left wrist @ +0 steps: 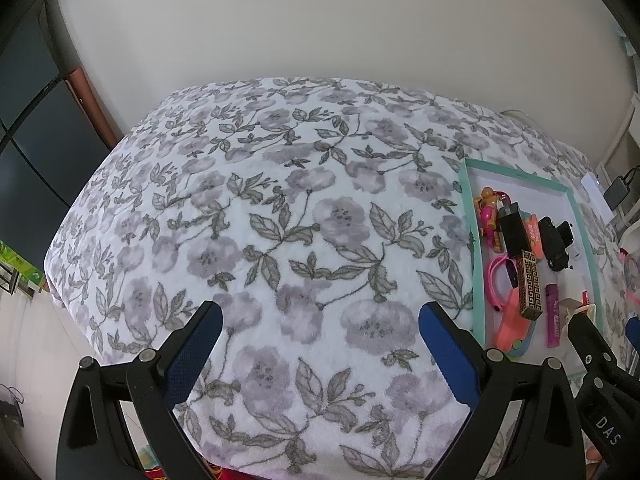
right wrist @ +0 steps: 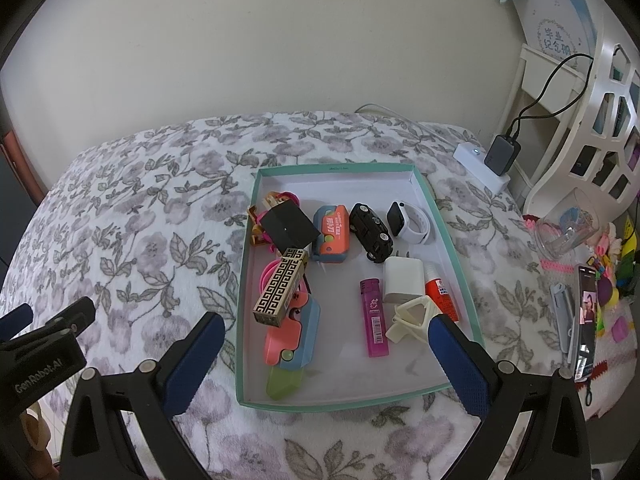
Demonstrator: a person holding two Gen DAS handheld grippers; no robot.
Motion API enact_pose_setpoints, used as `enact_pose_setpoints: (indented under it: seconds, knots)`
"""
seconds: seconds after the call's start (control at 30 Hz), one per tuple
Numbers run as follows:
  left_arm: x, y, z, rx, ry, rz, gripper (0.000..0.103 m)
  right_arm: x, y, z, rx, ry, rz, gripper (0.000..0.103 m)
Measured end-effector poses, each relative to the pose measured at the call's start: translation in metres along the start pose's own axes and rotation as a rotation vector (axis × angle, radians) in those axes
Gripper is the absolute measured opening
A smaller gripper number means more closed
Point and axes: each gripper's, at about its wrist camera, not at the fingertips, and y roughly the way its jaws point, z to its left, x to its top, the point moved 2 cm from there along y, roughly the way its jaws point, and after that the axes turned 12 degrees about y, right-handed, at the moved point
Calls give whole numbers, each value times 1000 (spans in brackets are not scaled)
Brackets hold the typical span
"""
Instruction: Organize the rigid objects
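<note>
Covering the table, a floral cloth (right wrist: 132,240). Lying on it, a teal tray (right wrist: 456,240) holding small things. Hovering wide open and empty, right gripper (right wrist: 326,336) nearer; lighter (right wrist: 374,322) straight ahead, pointing lengthwise away. Idling leftward, left gripper (left wrist: 320,320), gaping, empty.

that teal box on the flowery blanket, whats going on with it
A person is sorting small rigid items, holding tongs in each hand. The teal box sits on the floral blanket and already holds a jumble: a black toy car, a white smartwatch, a purple lighter, a white charger and a gold patterned case. Both the left tongs and right tongs are open and hold nothing; the right ones hover over the box's near edge.
</note>
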Motion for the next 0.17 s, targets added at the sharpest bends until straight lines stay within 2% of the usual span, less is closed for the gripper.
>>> enact_pose_setpoints:
  seconds: [0.17]
  knots:
    - [3, -6, -2, -6, -5, -27, 99, 0, 0, 0, -1, 0, -1, 103]
